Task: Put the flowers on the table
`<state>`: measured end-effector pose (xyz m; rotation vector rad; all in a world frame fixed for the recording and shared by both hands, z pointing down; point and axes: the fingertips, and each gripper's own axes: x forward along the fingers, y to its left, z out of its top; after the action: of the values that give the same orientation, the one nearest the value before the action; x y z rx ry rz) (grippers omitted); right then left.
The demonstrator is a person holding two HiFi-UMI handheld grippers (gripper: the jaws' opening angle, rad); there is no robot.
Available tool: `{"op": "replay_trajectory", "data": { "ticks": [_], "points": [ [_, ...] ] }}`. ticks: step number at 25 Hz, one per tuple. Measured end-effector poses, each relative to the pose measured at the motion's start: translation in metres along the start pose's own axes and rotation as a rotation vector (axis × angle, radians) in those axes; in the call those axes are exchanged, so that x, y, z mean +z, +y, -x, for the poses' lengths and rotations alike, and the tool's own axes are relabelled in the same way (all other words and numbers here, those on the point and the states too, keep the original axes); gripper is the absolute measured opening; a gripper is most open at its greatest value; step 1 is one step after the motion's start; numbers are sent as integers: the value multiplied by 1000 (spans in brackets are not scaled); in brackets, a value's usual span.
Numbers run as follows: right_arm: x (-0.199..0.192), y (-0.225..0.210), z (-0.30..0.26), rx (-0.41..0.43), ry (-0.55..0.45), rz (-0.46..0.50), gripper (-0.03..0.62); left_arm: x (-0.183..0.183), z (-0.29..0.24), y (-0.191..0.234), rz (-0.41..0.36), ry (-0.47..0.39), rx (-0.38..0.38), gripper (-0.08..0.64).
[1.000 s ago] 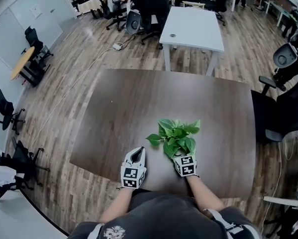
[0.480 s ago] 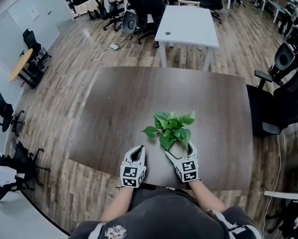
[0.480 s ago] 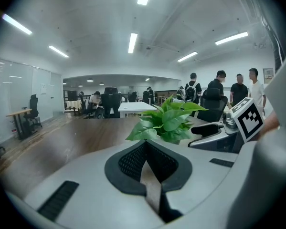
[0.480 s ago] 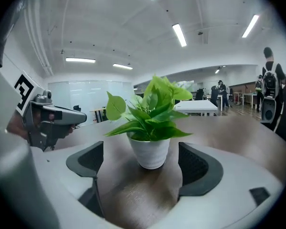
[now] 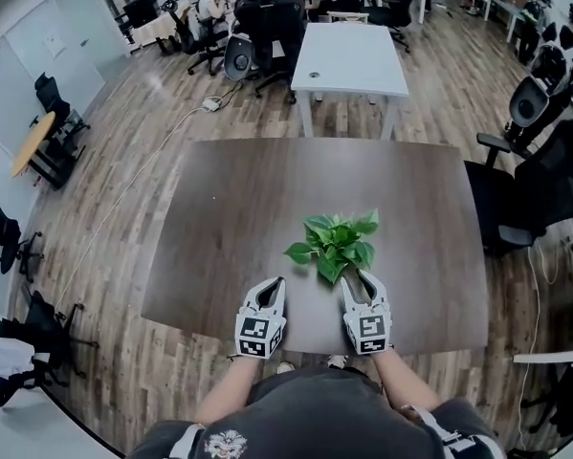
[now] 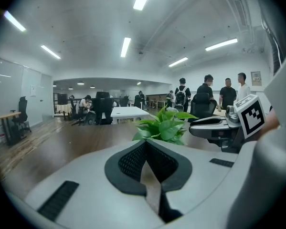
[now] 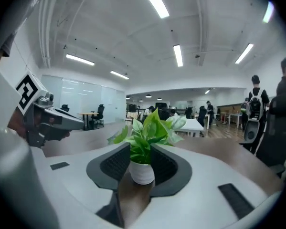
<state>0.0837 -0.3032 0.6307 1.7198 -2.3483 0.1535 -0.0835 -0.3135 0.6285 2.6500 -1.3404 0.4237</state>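
The flowers are a leafy green plant (image 5: 336, 245) in a small white pot (image 7: 142, 172), standing upright on the dark wooden table (image 5: 238, 199). My right gripper (image 5: 362, 281) hovers just on the near side of the plant, apart from it. Its jaws have just been closing and stand narrowly open, with nothing gripped. In the right gripper view the pot shows beyond the gap of that gripper (image 7: 140, 150). My left gripper (image 5: 273, 288) is shut and empty, to the left of the plant (image 6: 164, 126), near the table's front edge.
A white table (image 5: 351, 57) stands beyond the dark one. Black office chairs (image 5: 520, 194) crowd the right side, and more chairs sit at the far left (image 5: 9, 247). People sit and stand at the back of the room.
My right gripper has pulled back from the plant toward me and its jaws have narrowed from wide open. The plant stays on the table. The left gripper has barely shifted.
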Motion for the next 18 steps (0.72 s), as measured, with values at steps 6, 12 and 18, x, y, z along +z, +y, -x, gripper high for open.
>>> {"op": "replay_trajectory", "data": {
  "ticks": [6,12,18],
  "points": [
    [34,9,20,-113,-51,16,25,7,19,4,9,-26,-34,8],
    [52,21,33,-138,-75,38,23,11,28,-1,15,-53,-69,8],
    [58,29,45,-142,-82,33,23,16,34,-6,22,-72,-86,8]
  ]
}}
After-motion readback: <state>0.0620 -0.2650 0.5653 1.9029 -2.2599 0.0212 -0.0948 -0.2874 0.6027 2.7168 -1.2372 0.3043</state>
